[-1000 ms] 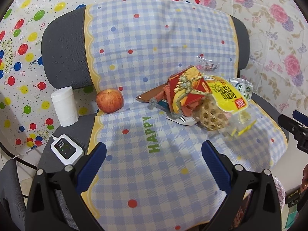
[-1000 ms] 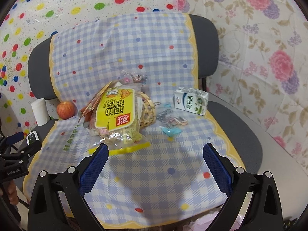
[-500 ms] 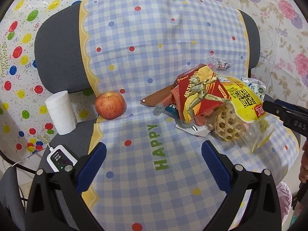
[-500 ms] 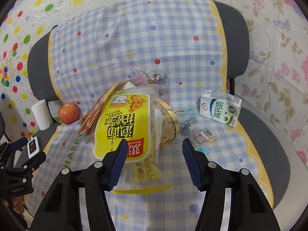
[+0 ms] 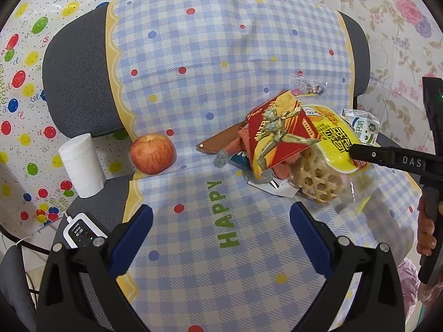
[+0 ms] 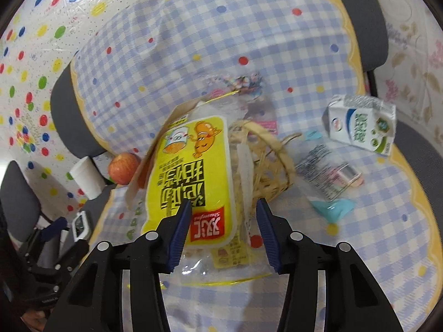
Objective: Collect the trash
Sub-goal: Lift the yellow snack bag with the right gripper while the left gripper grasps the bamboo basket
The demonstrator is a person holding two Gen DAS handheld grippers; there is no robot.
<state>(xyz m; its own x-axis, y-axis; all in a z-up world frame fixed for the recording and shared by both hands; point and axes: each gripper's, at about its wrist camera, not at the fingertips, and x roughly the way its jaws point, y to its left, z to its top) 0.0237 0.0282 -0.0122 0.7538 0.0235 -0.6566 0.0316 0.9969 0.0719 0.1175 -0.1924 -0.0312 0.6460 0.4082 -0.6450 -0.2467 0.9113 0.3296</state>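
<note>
Your right gripper (image 6: 223, 222) is closing its jaws around the lower end of the yellow snack bag (image 6: 191, 177) at the frame's centre; the blue pads are not yet pressing on it. The bag is lying over a woven basket (image 6: 272, 163), which is showing just right of it. A milk carton (image 6: 361, 126) is lying at the upper right on the checked cloth (image 6: 249, 36). A clear wrapper (image 6: 325, 174) is lying between the carton and the basket. At the left, an apple (image 6: 123, 164) is sitting beside a white paper roll (image 6: 85, 177). Your left gripper (image 6: 55, 238) is showing at the lower left edge.
</note>
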